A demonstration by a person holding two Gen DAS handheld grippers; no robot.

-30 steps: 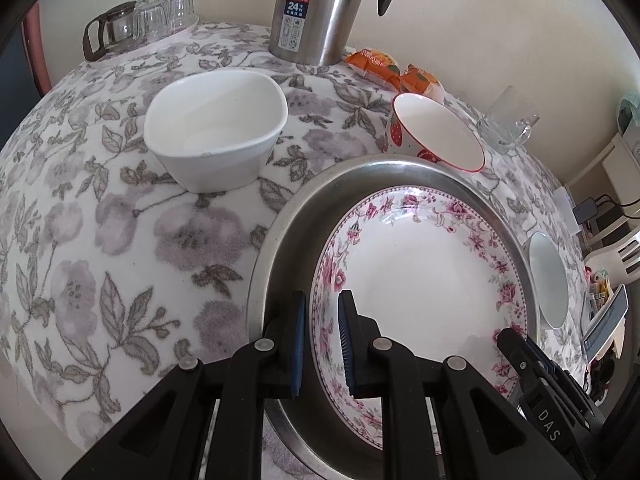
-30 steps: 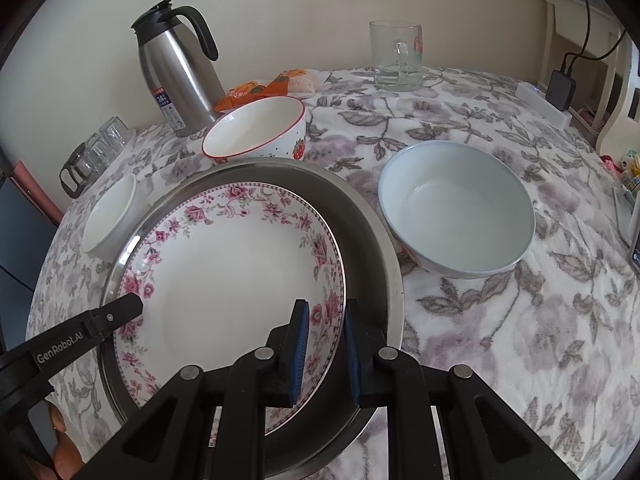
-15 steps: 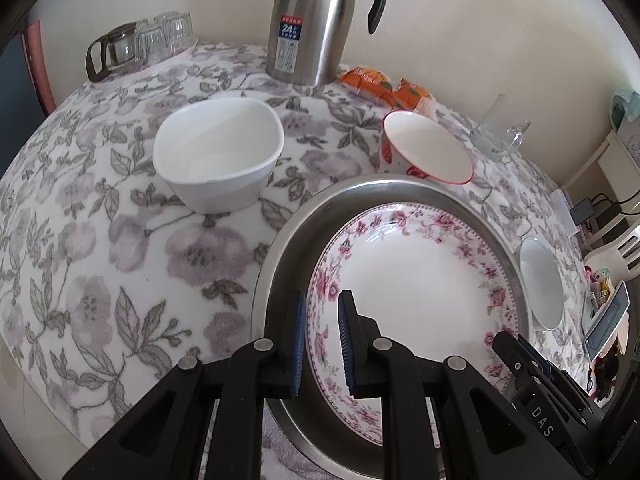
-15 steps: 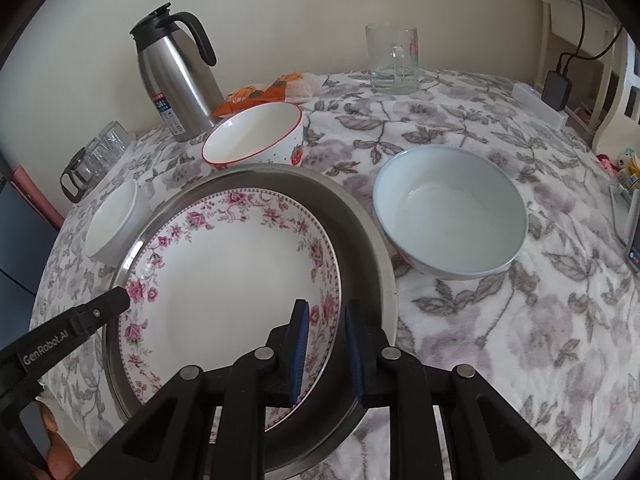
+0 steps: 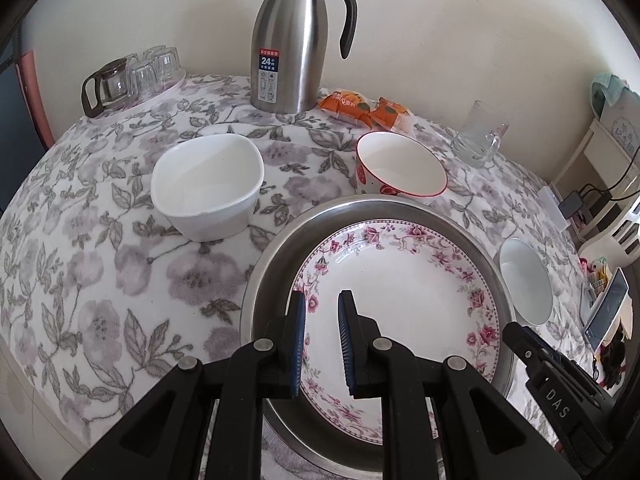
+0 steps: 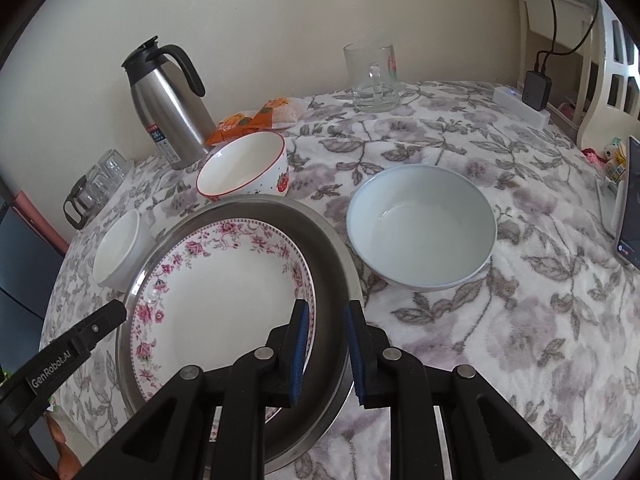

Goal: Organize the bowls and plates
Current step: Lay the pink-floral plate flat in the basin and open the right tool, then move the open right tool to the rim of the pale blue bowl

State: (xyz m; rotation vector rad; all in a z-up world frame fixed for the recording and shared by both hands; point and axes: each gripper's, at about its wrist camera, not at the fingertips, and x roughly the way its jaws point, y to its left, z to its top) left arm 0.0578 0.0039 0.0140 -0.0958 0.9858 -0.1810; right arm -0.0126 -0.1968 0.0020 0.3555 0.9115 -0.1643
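From the left wrist view, I see the left gripper [image 5: 322, 338] above the near-left rim of the floral plate [image 5: 404, 280], its fingers [image 5: 298, 340] standing a narrow gap apart with nothing clamped between them; I cannot tell whether they touch the plate. The floral plate lies inside the steel tray [image 5: 272, 264], which sits on the worktop [image 5: 80, 240] covered by a flowered cloth. The white square bowl [image 5: 208, 188] stands left of the tray and apart from it. The red-rimmed bowl [image 5: 400, 168] stands just beyond the tray's far rim. A pale blue bowl [image 5: 526, 286] stands at the tray's right side. A steel thermos jug [image 5: 298, 40], orange snack packets [image 5: 360, 108], a glass mug [image 5: 478, 144] and a group of glass cups [image 5: 136, 76] occupy the far edge of the worktop. The right gripper [image 5: 556, 384] enters at lower right. From the right wrist view, I see the right gripper [image 6: 326, 350] over the right side of the tray [image 6: 332, 260], its fingers [image 6: 300, 348] slightly parted and empty, one over the plate's rim [image 6: 224, 296], the other near the tray's rim. The pale blue bowl [image 6: 420, 226] stands just right of the tray, the red-rimmed bowl [image 6: 244, 170] behind it, the white square bowl [image 6: 120, 252] at its left. The left gripper [image 6: 80, 344] appears at lower left.
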